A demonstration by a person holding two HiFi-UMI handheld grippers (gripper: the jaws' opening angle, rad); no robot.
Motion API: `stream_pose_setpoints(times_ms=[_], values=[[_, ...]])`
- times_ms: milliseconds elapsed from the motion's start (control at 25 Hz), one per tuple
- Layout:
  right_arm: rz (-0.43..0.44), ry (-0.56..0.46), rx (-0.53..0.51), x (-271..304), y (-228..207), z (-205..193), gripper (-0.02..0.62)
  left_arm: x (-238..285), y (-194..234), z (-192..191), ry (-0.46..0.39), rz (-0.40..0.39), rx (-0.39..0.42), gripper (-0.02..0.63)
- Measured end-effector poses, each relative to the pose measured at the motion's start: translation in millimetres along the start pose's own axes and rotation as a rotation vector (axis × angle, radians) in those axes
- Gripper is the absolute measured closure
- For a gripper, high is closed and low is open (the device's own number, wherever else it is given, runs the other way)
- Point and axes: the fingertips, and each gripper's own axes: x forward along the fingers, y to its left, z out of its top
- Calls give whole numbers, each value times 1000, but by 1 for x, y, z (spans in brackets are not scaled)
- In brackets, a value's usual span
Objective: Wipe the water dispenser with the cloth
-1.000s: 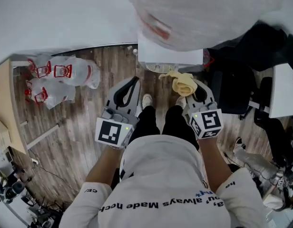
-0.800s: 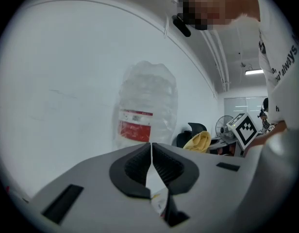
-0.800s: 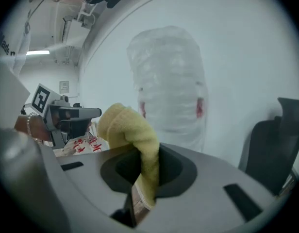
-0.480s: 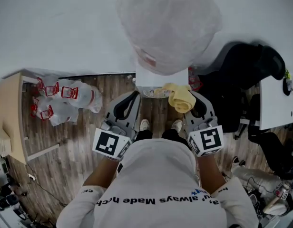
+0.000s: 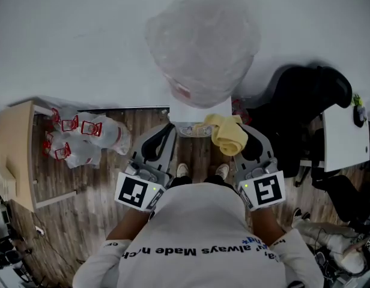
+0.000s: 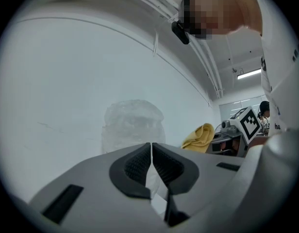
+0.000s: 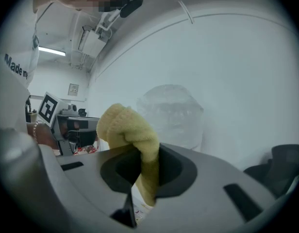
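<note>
The water dispenser stands straight ahead of me: a bottle wrapped in clear plastic [image 5: 203, 47] on a white body [image 5: 200, 110], against a white wall. My right gripper [image 5: 240, 132] is shut on a folded yellow cloth [image 5: 227, 134], held just in front of the dispenser body at its right side. In the right gripper view the cloth [image 7: 132, 135] bulges up out of the shut jaws, with the bottle [image 7: 171, 115] behind it. My left gripper [image 5: 166, 129] is shut and holds nothing, a little short of the dispenser's left side. Its view shows the bottle [image 6: 132, 125] and the cloth [image 6: 200, 137].
Clear bags with red print [image 5: 83, 134] lie on the wood floor at the left, beside a light wooden table [image 5: 17, 149]. A black chair [image 5: 305, 101] and a white desk [image 5: 341, 137] stand close on the right. My feet are just below the dispenser.
The view has shifted so the dispenser and bottle sit more centred. Both grippers have come closer to the dispenser body. The cloth stays in the right gripper.
</note>
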Motion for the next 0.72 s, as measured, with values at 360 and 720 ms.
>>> stream_pose_setpoints(times_ms=[360,720], values=[[-1,-28,-6,-2,1,16,535,0,-4,9,-16,-18,3,578],[-19,-18,-14,-3,4,14,535,-6,-2,7,-9,-34,2,578]])
